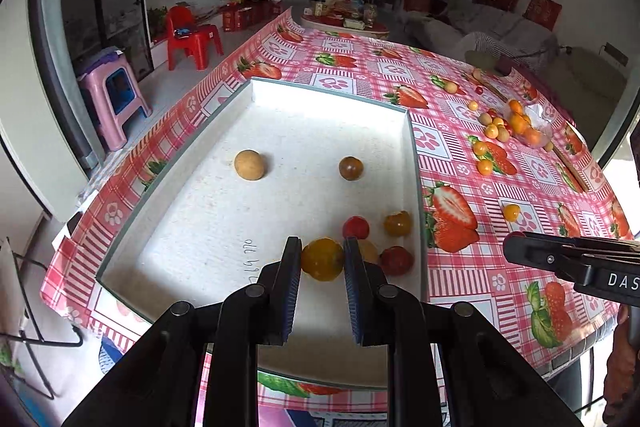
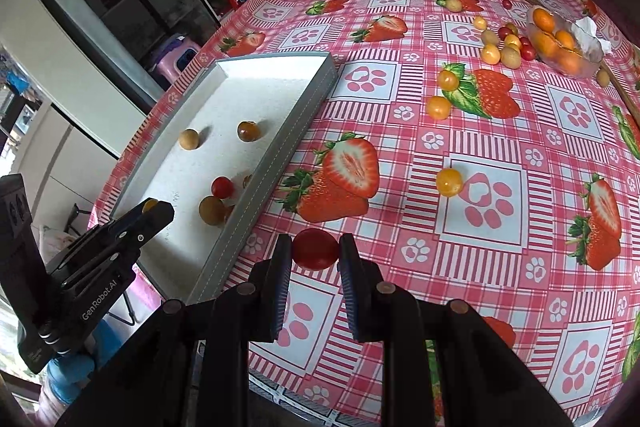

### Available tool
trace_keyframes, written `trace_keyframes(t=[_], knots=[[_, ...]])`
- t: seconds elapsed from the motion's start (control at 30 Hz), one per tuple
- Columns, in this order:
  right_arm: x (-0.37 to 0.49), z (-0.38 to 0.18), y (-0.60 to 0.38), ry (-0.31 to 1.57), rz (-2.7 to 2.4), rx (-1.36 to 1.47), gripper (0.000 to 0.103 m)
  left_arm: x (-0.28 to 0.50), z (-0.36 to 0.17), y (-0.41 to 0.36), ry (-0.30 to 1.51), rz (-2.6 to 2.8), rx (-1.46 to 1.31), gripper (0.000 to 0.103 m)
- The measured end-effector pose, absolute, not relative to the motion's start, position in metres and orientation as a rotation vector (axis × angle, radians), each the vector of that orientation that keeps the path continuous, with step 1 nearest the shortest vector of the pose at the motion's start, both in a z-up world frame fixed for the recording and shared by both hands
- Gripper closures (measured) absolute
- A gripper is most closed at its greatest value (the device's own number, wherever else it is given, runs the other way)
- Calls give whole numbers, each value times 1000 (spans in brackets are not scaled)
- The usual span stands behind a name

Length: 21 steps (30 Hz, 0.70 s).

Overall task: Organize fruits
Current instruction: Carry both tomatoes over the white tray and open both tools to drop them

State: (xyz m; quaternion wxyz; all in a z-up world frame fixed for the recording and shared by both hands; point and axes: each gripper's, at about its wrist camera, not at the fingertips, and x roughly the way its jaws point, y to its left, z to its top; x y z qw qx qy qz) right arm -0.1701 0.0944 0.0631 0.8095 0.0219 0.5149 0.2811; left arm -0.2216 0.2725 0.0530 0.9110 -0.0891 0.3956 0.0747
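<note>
My left gripper is shut on a yellow-orange fruit and holds it over the near part of the white tray. The tray holds several small fruits: a tan one, a brown one, red ones and an orange one. My right gripper is shut on a red cherry tomato above the tablecloth, just right of the tray's long wall. The left gripper also shows in the right wrist view, over the tray.
A pink strawberry-print tablecloth covers the table. Loose yellow and red fruits lie on it. A clear plastic bowl of oranges stands far right with more small fruits beside it. A purple stool and red chair stand beyond the table's left edge.
</note>
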Motion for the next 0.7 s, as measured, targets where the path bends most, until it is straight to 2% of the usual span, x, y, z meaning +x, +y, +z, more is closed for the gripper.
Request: trace_keyframes(t=[0.27, 0.7], knots=[[-160, 68, 169, 1096, 692, -30, 77, -213, 37, 319, 848, 236, -209, 80], [-124, 41, 241, 1148, 684, -135, 77, -200, 19, 327, 890, 271, -160, 80]])
